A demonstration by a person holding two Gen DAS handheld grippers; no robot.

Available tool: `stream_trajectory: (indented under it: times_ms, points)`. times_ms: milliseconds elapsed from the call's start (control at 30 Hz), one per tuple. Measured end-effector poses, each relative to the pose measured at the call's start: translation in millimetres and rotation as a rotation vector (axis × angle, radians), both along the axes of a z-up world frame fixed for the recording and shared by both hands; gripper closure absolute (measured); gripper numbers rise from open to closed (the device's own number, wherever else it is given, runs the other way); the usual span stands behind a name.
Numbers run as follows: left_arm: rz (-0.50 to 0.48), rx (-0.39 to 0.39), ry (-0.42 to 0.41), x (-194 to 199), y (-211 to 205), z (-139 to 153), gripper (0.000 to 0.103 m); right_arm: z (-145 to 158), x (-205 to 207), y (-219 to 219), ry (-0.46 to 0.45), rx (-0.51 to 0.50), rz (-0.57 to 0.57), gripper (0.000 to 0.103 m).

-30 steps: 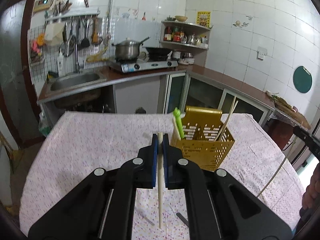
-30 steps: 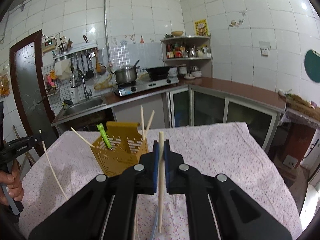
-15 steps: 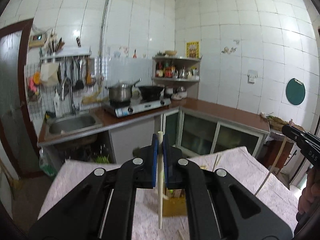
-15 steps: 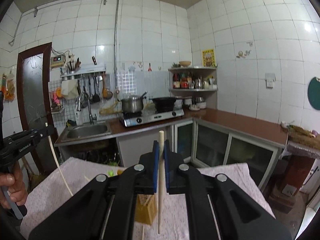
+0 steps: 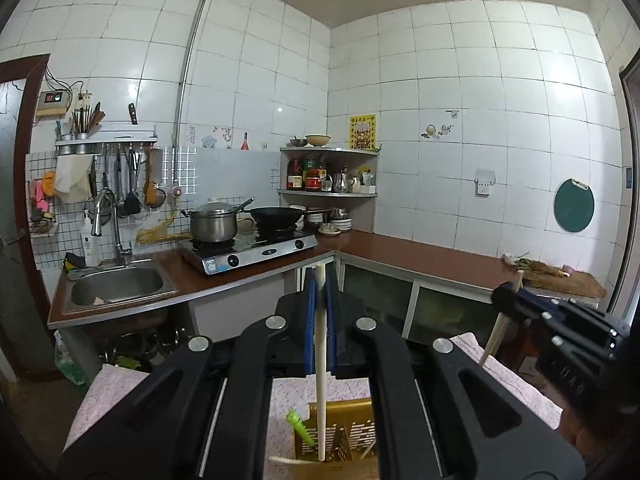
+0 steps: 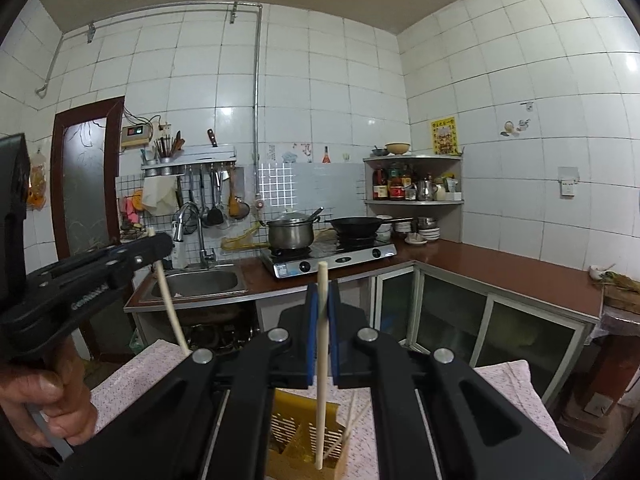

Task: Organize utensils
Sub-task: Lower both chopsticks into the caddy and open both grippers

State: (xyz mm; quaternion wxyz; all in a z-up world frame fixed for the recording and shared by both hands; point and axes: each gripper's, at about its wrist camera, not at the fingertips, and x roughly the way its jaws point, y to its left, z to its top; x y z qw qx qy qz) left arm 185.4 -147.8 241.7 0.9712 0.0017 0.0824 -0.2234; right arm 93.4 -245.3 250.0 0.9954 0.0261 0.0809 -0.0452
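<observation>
My left gripper (image 5: 320,292) is shut on a pale chopstick (image 5: 320,380) held upright; its lower tip hangs over the yellow slotted utensil holder (image 5: 344,436), which holds a green utensil (image 5: 298,428). My right gripper (image 6: 323,300) is shut on another pale chopstick (image 6: 321,392), also upright, its tip over the same holder (image 6: 296,428). Each gripper shows in the other's view: the right one (image 5: 508,296) at the right edge, the left one (image 6: 156,246) at the left, each with its chopstick.
The holder stands on a table with a pink flowered cloth (image 5: 116,392). Behind are a brown counter with a sink (image 5: 116,284), a gas stove with a pot (image 5: 212,224) and wok, a corner shelf (image 5: 328,172) and glass cabinet doors.
Both grippers have risen and tilted up, each keeping its chopstick. The holder has dropped to the bottom of both views, and the grippers have come closer together above it.
</observation>
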Motion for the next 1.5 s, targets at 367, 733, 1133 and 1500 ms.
stream_trajectory:
  times_ms: [367, 733, 1133, 1500]
  points:
    - [-0.021, -0.008, 0.046, 39.5, -9.5, -25.2, 0.1, -18.2, 40.3, 5.1, 0.034, 0.005, 0.013, 0.098]
    - [-0.007, -0.01, 0.082, 65.1, -9.3, -47.7, 0.1, -36.9, 60.0, 1.4, 0.068, 0.005, -0.001, 0.098]
    - [0.006, 0.006, 0.155, 86.9, -11.5, -80.3, 0.1, -72.4, 72.9, -7.7, 0.131, 0.022, -0.01, 0.098]
    - [0.003, 0.025, 0.279, 95.7, -5.8, -119.4, 0.099, -102.2, 80.6, -20.0, 0.207, 0.064, -0.022, 0.097]
